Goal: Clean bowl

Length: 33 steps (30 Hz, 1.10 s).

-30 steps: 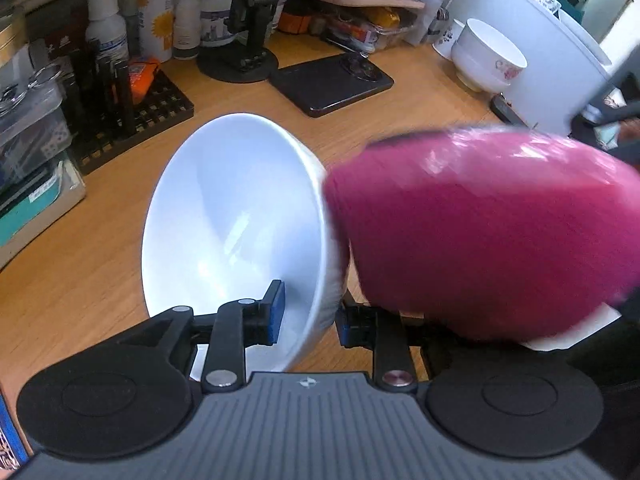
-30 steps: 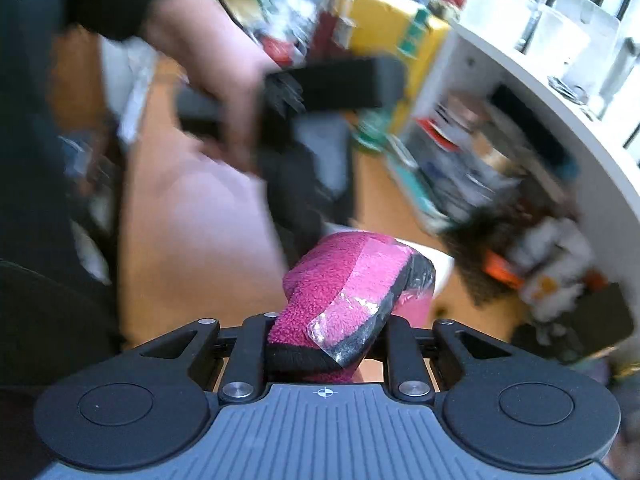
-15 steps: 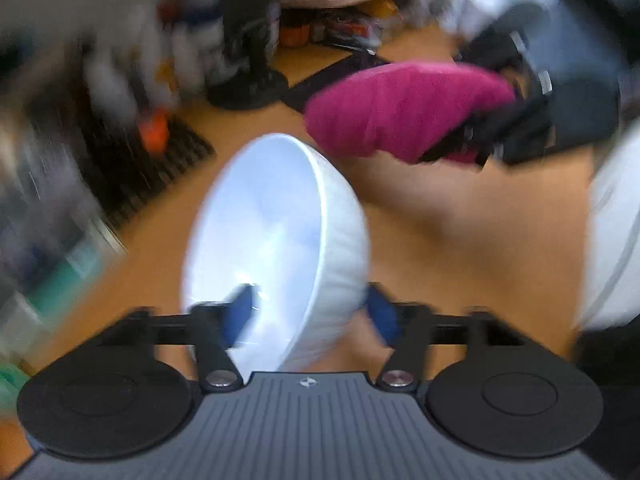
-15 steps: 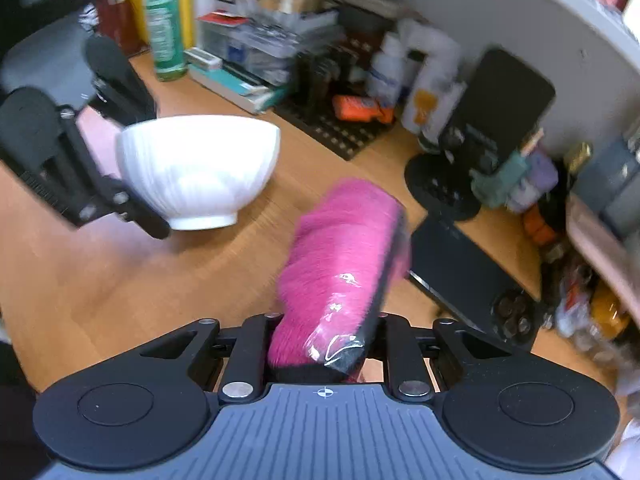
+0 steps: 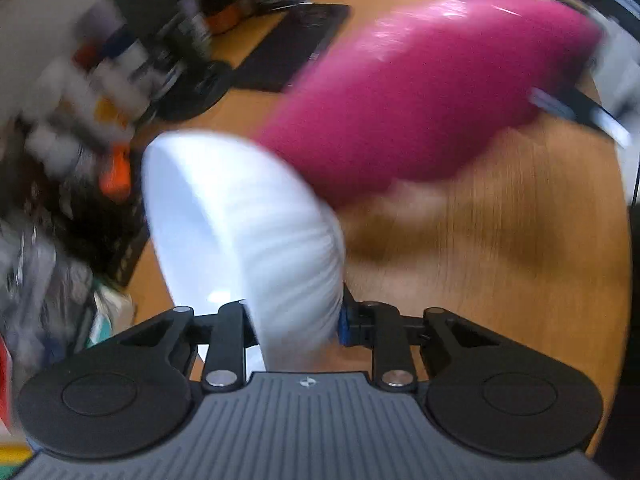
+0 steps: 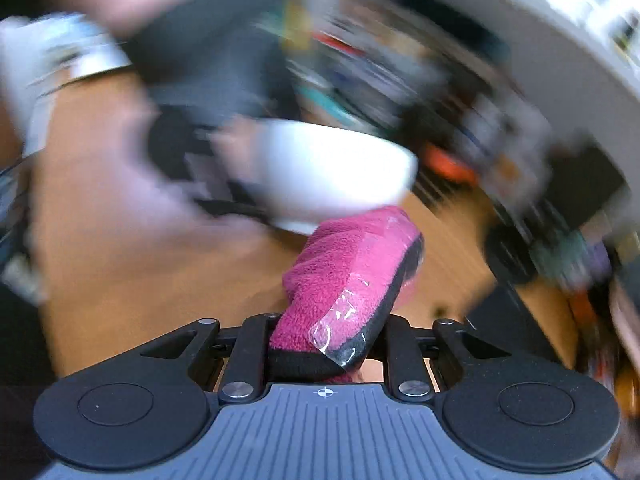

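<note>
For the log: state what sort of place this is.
Probably a cluttered home or office desk, not a kitchen: wooden desktop, blurred bottles crowded at its edge, a round-based black stand and packed white shelves.

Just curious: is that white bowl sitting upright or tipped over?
Tipped. The white bowl is on edge in the left gripper, its opening facing sideways, while the pink cloth meets its outside.

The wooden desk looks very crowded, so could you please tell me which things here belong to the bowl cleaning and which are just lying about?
In use:
- ribbed white ceramic bowl, clamped by the left gripper
- fluffy magenta cleaning cloth, clamped by the right gripper

Lying about:
- flat black slab
- blurred white bottles
- small orange item
- round black stand base
</note>
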Motion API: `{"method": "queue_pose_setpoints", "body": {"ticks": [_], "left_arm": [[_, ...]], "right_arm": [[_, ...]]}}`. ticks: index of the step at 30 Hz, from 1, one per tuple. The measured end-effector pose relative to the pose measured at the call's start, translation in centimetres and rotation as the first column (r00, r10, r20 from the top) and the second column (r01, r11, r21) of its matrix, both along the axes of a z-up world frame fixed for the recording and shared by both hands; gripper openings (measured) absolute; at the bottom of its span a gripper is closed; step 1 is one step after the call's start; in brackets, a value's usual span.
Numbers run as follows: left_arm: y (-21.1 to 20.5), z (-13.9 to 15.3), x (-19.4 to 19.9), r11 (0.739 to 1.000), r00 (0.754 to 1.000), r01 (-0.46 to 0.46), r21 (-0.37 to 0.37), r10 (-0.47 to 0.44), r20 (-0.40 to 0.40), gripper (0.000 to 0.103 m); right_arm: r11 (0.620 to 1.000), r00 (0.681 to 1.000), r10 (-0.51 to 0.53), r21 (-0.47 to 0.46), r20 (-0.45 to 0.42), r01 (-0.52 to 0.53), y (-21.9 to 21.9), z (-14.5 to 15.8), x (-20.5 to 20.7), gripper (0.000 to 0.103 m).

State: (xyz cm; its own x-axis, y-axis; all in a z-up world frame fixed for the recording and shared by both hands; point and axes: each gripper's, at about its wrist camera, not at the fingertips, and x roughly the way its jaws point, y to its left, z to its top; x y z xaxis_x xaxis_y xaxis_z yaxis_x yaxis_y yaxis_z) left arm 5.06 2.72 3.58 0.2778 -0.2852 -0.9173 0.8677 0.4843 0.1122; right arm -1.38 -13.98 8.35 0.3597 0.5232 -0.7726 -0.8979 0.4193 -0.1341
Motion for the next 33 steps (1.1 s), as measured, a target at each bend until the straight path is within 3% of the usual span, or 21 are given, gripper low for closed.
{"method": "queue_pose_setpoints", "body": {"ticks": [4, 10, 14, 16, 17, 19, 20, 22, 23, 24, 26, 28, 30, 31, 33], "left_arm": [[0.6, 1.8, 0.4, 0.995, 0.993, -0.051, -0.090, 0.041, -0.107, 0.019], [-2.5, 3.5, -1.8, 0.993, 0.993, -0.009, -0.116, -0.005, -0.117, 0.018], [-4.2, 2.5, -1.8, 0.996, 0.995, 0.008, -0.085, -0.017, -0.101, 0.027], [-5.4, 1.4, -2.9, 0.997, 0.997, 0.073, -0.012, -0.073, -0.028, 0.030], [-6.0, 0.8, -3.5, 0.994, 0.994, 0.108, 0.034, -0.109, 0.013, 0.037], [-6.1, 0.0, -4.3, 0.985, 0.987, 0.148, 0.084, -0.152, 0.048, 0.042], [-5.9, -0.6, -4.9, 0.981, 0.983, 0.162, 0.103, -0.169, 0.072, 0.050], [-5.1, -1.1, -5.2, 0.985, 0.985, 0.138, 0.106, -0.148, 0.093, 0.055], [-4.7, -1.2, -5.0, 0.987, 0.987, 0.122, 0.100, -0.131, 0.093, 0.056], [-4.4, -1.3, -4.9, 0.990, 0.989, 0.106, 0.096, -0.115, 0.093, 0.056], [-3.9, -1.3, -4.4, 0.993, 0.992, 0.076, 0.090, -0.084, 0.089, 0.059], [-3.7, -1.1, -4.2, 0.994, 0.994, 0.069, 0.089, -0.077, 0.081, 0.058], [-3.8, -1.1, -4.0, 0.993, 0.994, 0.075, 0.088, -0.081, 0.071, 0.058], [-3.8, -1.1, -3.9, 0.993, 0.994, 0.077, 0.086, -0.083, 0.068, 0.058], [-3.9, -1.1, -3.7, 0.994, 0.995, 0.077, 0.079, -0.082, 0.063, 0.058]], "right_arm": [[0.994, 0.995, 0.094, 0.055, -0.018, -0.093, -0.8, 2.1, -3.1, 0.020], [0.996, 0.994, -0.065, 0.051, -0.091, 0.070, -2.8, -0.6, -0.6, 0.020], [0.982, 0.974, -0.167, 0.062, -0.151, 0.178, -3.7, -3.5, 1.3, 0.020], [0.971, 0.959, -0.216, 0.066, -0.181, 0.231, -4.1, -5.0, 2.3, 0.021], [0.964, 0.951, -0.241, 0.067, -0.196, 0.258, -4.4, -5.8, 2.8, 0.023], [0.958, 0.947, -0.253, 0.084, -0.200, 0.274, -4.5, -6.1, 2.7, 0.027], [0.955, 0.944, -0.257, 0.092, -0.206, 0.280, -4.6, -6.1, 2.7, 0.032], [0.948, 0.942, -0.268, 0.117, -0.204, 0.295, -4.5, -5.7, 2.6, 0.042], [0.943, 0.941, -0.273, 0.137, -0.201, 0.303, -4.5, -5.4, 2.5, 0.053], [0.936, 0.940, -0.274, 0.168, -0.203, 0.309, -4.5, -4.8, 2.4, 0.072], [0.921, 0.939, -0.275, 0.224, -0.208, 0.320, -4.7, -3.8, 2.3, 0.094], [0.904, 0.937, -0.278, 0.271, -0.211, 0.330, -5.0, -2.8, 2.3, 0.095], [0.905, 0.926, -0.308, 0.233, -0.219, 0.356, -4.7, -3.3, 3.1, 0.088], [0.905, 0.919, -0.324, 0.211, -0.223, 0.370, -4.6, -3.6, 3.5, 0.075], [0.905, 0.919, -0.334, 0.203, -0.208, 0.375, -4.4, -3.7, 3.7, 0.065]]}}
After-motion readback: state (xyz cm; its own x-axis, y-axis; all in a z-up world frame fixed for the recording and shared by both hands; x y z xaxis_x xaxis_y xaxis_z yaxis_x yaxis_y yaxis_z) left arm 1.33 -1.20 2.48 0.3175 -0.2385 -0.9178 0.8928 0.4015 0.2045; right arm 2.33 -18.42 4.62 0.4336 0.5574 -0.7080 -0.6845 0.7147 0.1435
